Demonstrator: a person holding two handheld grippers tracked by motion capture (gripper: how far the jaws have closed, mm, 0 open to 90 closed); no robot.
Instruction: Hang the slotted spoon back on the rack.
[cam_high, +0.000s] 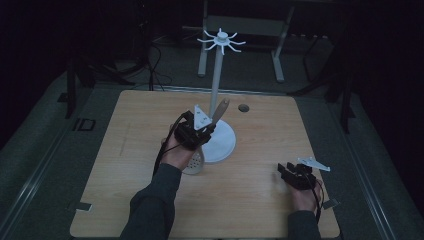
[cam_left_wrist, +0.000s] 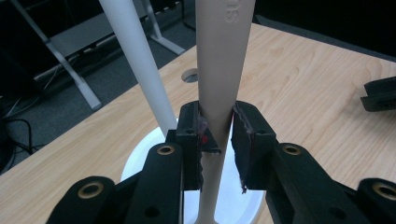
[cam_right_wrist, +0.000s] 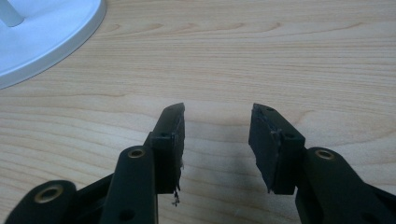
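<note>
My left gripper (cam_high: 200, 131) is shut on the beige handle (cam_high: 220, 111) of a slotted spoon, whose perforated head (cam_high: 194, 162) hangs low beside the hand. In the left gripper view the jaws (cam_left_wrist: 217, 116) clamp the handle (cam_left_wrist: 219, 56), which rises upright between them. Just behind it stands a white rack: a pole (cam_high: 216, 75) on a round base (cam_high: 224, 144) with a ring of hooks (cam_high: 221, 41) on top. The pole (cam_left_wrist: 135, 56) leans past on the left of the handle. My right gripper (cam_high: 295, 172) rests near the table's right front, jaws (cam_right_wrist: 217, 126) open over bare wood.
The wooden table (cam_high: 280, 130) has a small round hole (cam_high: 243, 108) behind the rack base. The base's rim (cam_right_wrist: 42, 32) lies off to the upper left in the right gripper view. Dark floor, cables and a metal frame surround the table.
</note>
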